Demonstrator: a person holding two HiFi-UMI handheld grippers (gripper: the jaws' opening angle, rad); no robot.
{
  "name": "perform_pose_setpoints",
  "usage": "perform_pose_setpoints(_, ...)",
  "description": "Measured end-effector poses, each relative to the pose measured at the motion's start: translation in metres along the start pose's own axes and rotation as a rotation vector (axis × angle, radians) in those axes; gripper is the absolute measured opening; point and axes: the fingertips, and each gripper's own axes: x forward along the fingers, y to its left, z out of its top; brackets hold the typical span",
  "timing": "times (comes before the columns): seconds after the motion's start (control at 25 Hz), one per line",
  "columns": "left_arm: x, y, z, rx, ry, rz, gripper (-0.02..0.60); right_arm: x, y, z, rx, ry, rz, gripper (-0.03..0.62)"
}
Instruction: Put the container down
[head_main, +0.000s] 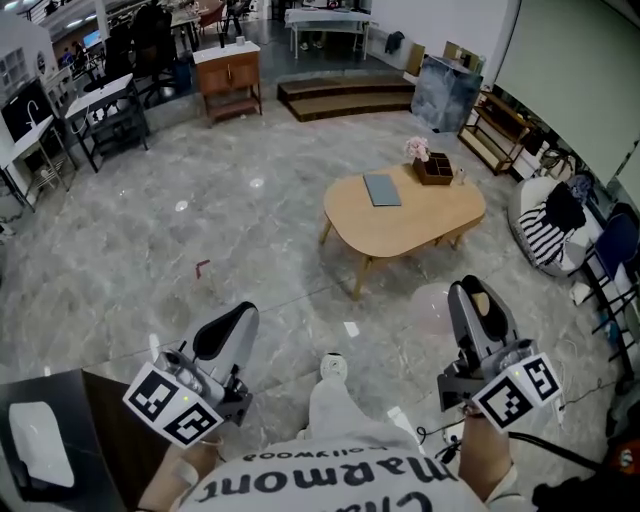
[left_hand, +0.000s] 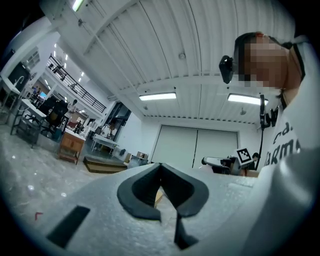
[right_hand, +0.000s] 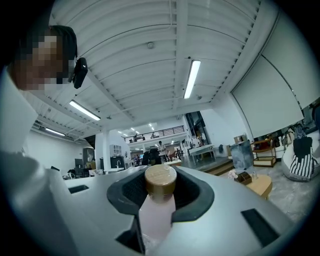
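Right tongs (head_main: 478, 300) clamped on the container (right_hand: 159, 200); left tongs (head_main: 228, 330) pinched together, nothing between them.

Container: pale pink bottle with a tan cap (right_hand: 160, 179), lying along the right jaws with the cap at the tips, carried in front of the person over bare floor (head_main: 250, 230). Likely put-down spot is the low wooden table (head_main: 420, 215), well apart ahead; it already holds a grey flat item (head_main: 381, 189) and a small box with flowers (head_main: 433, 168). Risks, as judged: bottle is tall and narrow, so if let go before it is stood upright it would topple or roll off. The smooth body may slide through the pads in transit. Landing near the rim or the box could knock something down.
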Motion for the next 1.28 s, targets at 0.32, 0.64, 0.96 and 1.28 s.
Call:
perform_pose_setpoints(0.32,0.040,0.039,0.016,-0.018,-0.005,0.004,0.015,0.063,-0.024,0.002,-0.030,-0.008,0.032,0.114)
perform_pose_setpoints(0.64,0.116,0.082,0.042,0.045,-0.061,0.033,0.015,0.139,-0.069,0.026,-0.042,-0.049,0.081,0.114)
perform_pose_setpoints(0.96,0.213,0.107,0.046,0.047,-0.111,-0.028,0.015,0.196,-0.138,0.041,-0.058,-0.090,0.091,0.114)
perform_pose_setpoints(1.28,0.269,0.132,0.024,0.074,-0.089,-0.047,0.015,0.235,-0.194,0.021,-0.024,-0.081,0.061,0.114)
